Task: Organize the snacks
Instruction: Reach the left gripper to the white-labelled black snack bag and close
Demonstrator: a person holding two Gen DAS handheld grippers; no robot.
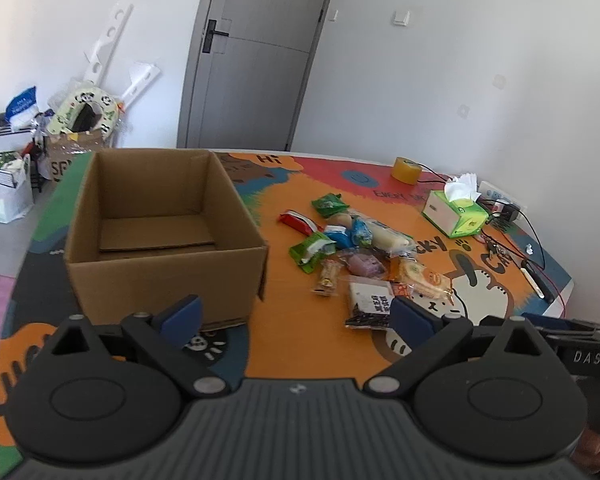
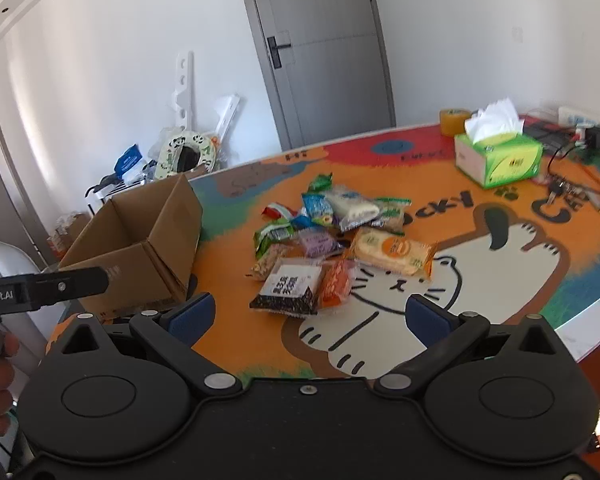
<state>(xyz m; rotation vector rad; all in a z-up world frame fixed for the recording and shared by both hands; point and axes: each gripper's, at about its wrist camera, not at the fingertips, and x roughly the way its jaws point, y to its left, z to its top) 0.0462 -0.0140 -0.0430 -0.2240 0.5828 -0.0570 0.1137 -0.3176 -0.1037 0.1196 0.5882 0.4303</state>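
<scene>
White-walled room, grey door, colourful cartoon-cat tabletop.

Left wrist view: one open brown cardboard box, nothing inside; about a dozen crinkly snack packets heaped just right of it; one green tissue box; one yellow tape roll. Left gripper spread wide, gripping nothing.

Right wrist view: same snack heap mid-table, right of the box. Right gripper likewise agape, bare.
</scene>
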